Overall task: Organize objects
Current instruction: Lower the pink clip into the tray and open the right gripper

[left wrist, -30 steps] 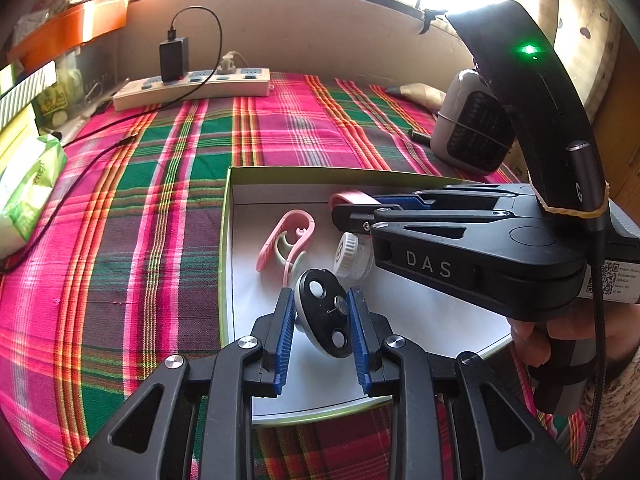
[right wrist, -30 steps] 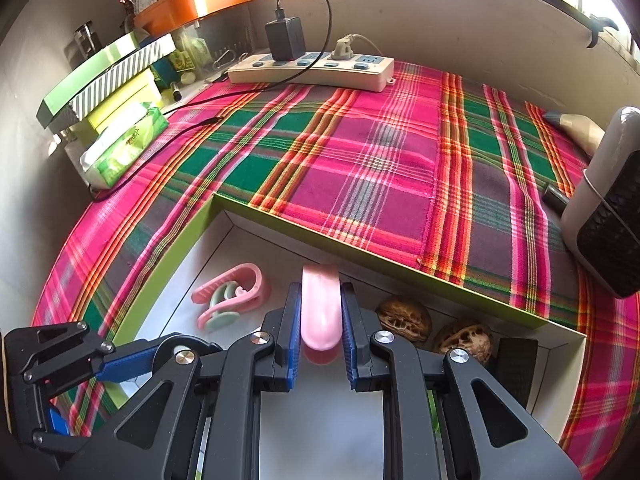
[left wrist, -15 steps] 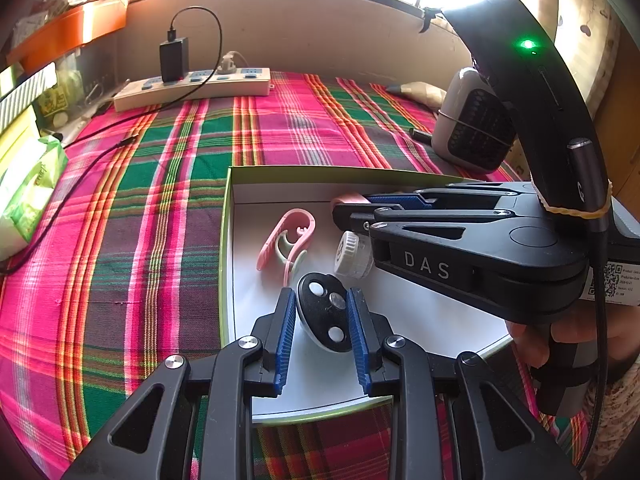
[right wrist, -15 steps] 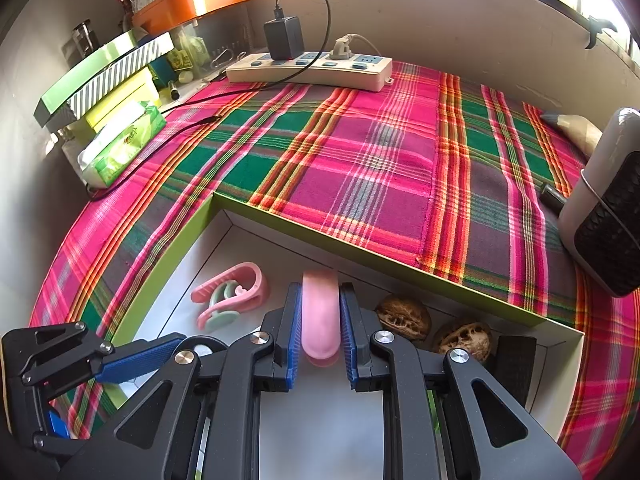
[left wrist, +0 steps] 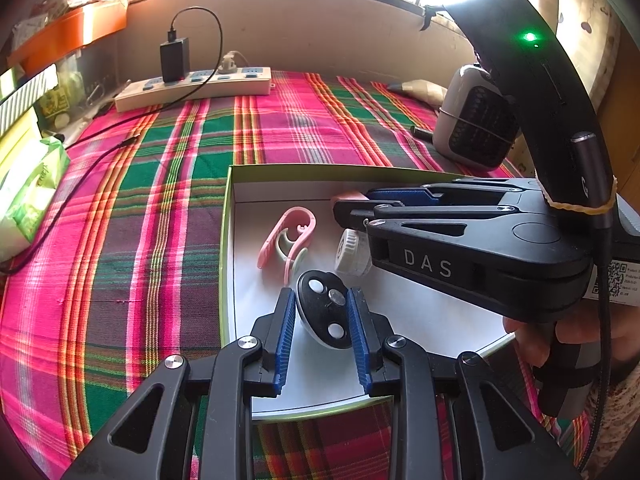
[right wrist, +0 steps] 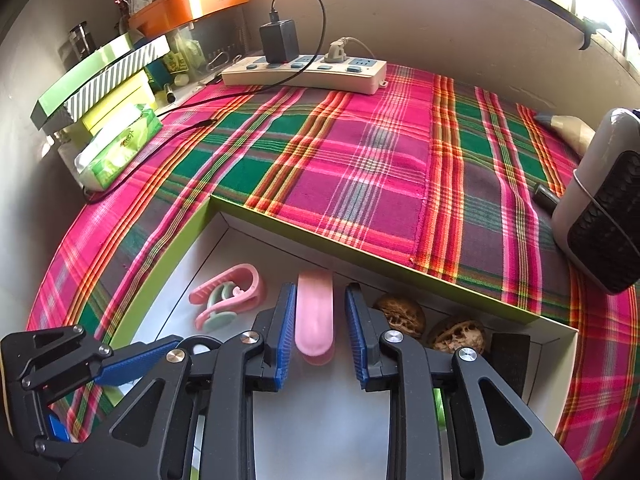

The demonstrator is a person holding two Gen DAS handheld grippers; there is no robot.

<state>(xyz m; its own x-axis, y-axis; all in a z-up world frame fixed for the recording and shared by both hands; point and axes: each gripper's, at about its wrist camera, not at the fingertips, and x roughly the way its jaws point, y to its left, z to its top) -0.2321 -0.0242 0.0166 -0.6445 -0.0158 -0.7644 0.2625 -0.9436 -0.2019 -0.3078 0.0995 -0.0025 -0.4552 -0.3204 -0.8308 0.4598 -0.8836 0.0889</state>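
Observation:
A shallow green-rimmed white box (left wrist: 229, 216) lies on the plaid cloth. My left gripper (left wrist: 322, 302) has its jaws spread a little around a black oval disc (left wrist: 325, 309) that rests on the box floor. My right gripper (right wrist: 320, 305) is open, with gaps on both sides of a flat pink piece (right wrist: 315, 312) lying on the box floor (right wrist: 224, 272). The right gripper also shows in the left wrist view (left wrist: 352, 206). A pink clip (left wrist: 288, 236) (right wrist: 230, 294) and a white cap (left wrist: 352, 254) lie in the box.
Two walnuts (right wrist: 400, 316) (right wrist: 456, 336) and a black block (right wrist: 508, 360) sit in the box's far right corner. A power strip (right wrist: 304, 74) with a charger, a green tissue pack (right wrist: 118, 148), stacked boxes (right wrist: 100, 80) and a grey heater (right wrist: 600, 204) surround the cloth.
Both grippers have opened. The pink piece and the black disc, held a second ago, now lie on the box floor between the spread fingers.

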